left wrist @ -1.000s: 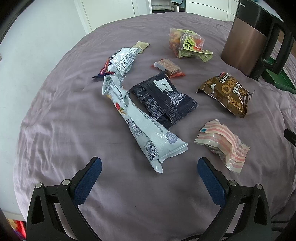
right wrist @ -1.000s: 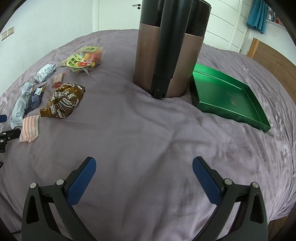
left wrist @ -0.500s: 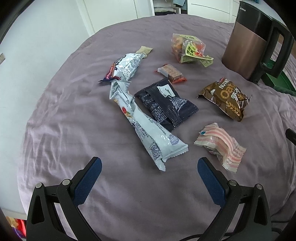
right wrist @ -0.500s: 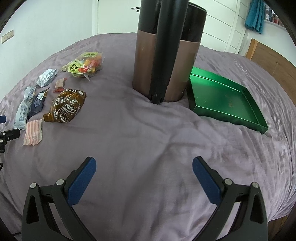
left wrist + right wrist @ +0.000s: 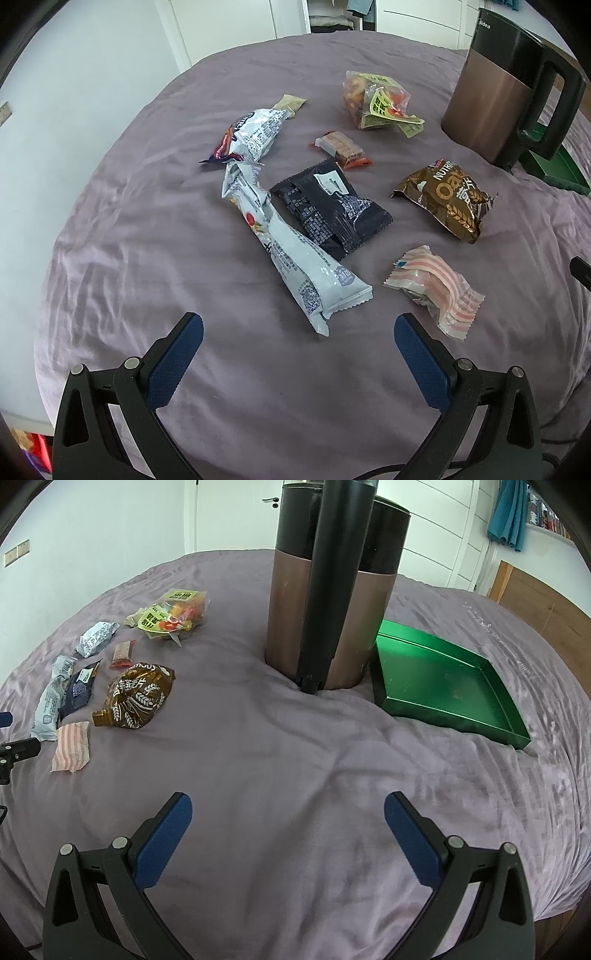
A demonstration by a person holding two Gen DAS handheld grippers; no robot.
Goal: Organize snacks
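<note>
In the left wrist view, the left gripper (image 5: pixel 295 338) is hovering wide open and empty over the purple bedspread (image 5: pixel 122 236), and I judge it is best lowering squarely over the long pale-blue snack packet (image 5: pixel 295 258) lying just ahead between its fingers, beside the black packet (image 5: pixel 332 206). In the right wrist view, the right gripper (image 5: pixel 286 818) is likewise gaping empty, with the green tray (image 5: pixel 448 716) waiting just right of the kettle (image 5: pixel 332 602) and the snacks lying well left of the kettle.

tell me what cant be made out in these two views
- Green metal tray, left wrist view: mostly hidden behind the brown and black kettle.
- Kettle's top, right wrist view: cut off by the frame edge.
- Small tan packet, left wrist view: print too small to read.
</note>
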